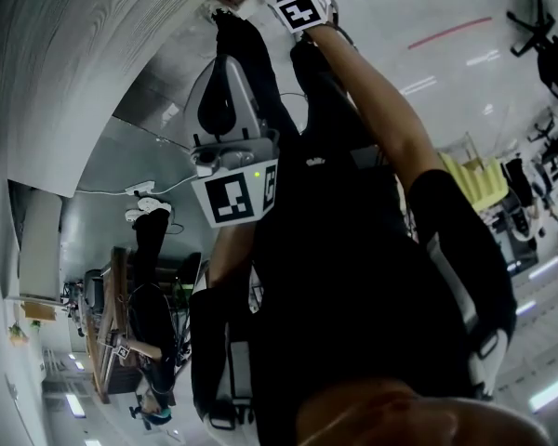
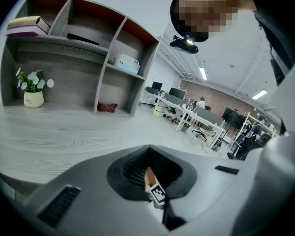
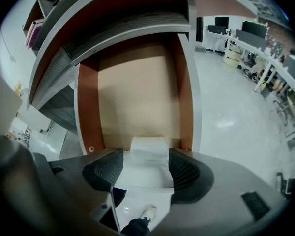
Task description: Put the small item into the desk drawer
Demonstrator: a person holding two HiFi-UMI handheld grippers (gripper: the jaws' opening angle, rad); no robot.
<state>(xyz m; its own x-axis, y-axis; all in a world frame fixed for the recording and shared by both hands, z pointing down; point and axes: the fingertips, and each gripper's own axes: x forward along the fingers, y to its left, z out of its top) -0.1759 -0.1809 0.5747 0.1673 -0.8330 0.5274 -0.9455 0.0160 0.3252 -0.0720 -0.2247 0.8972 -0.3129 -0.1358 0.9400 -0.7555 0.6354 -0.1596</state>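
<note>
Two states: right tongs [image 3: 146, 162] clamp soft white roll [image 3: 148, 149] (cylindrical) facing tan-lined drawer [image 3: 137, 92]; left tongs [image 2: 148, 175] clenched.

The open drawer [image 3: 137, 92] was bare beyond the white roll [image 3: 149, 149] gripped in the right gripper's [image 3: 146, 162] jaws, hemmed by brown side walls [image 3: 84, 107] and the counter [image 3: 123, 28] edge overhead. The counter top lay free up to the shelf unit [image 2: 83, 58] and flower pot [image 2: 32, 95].

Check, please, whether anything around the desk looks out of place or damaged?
Nothing looks spilled or broken. Only a crumpled dark red thing lies loose in the shelf's lower compartment, and the drawer stands open.
</note>
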